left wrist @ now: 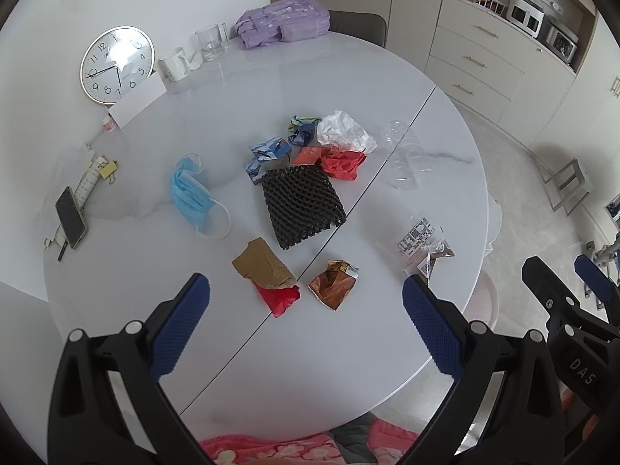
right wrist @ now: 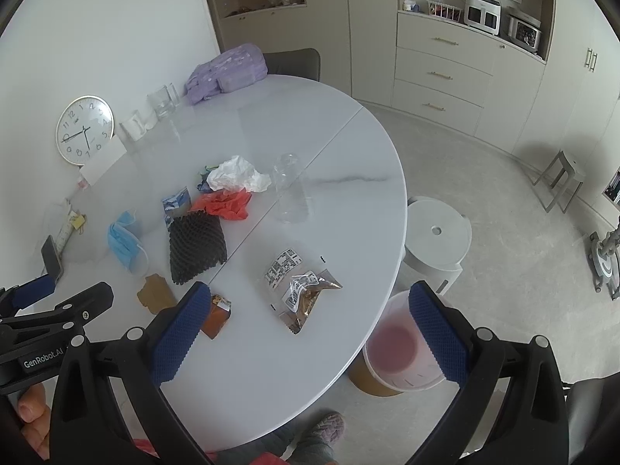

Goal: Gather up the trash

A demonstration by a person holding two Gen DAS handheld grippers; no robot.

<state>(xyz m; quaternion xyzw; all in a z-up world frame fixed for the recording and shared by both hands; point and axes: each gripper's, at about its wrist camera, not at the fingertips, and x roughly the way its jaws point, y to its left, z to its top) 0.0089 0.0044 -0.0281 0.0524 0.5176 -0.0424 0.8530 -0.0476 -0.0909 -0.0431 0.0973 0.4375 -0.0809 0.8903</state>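
Left wrist view: the left gripper (left wrist: 306, 310) hangs above the near edge of the round white marble-look table (left wrist: 240, 368), jaws spread wide and holding nothing. By my judgement the collecting has hardly begun, since all the litter lies on the tabletop: a torn brown cardboard scrap with a red wrapper (left wrist: 267, 275) and a crumpled copper foil wrapper (left wrist: 334, 282) sit nearest the fingers, then a black foam mesh sleeve (left wrist: 302, 206), a blue surgical mask (left wrist: 193, 197), a crumpled white paper (left wrist: 343, 131), a red plastic scrap (left wrist: 343, 162) and a clear plastic bottle (left wrist: 403, 155) lying on its side. A dark phone (left wrist: 70, 223), a white wall clock (left wrist: 116, 65) and a purple bag (left wrist: 283, 22) look like keepers, well apart from the rubbish.

Right wrist view: the right gripper (right wrist: 310, 333) is likewise fully open and empty, over the table's edge. A clear printed snack bag (right wrist: 300, 290) lies just ahead of it. A pale pink-lined bin (right wrist: 399, 352) stands on the floor beside the table; no rubbish shows inside it. A white round stool (right wrist: 436, 236) stands near the bin and could crowd the drop.
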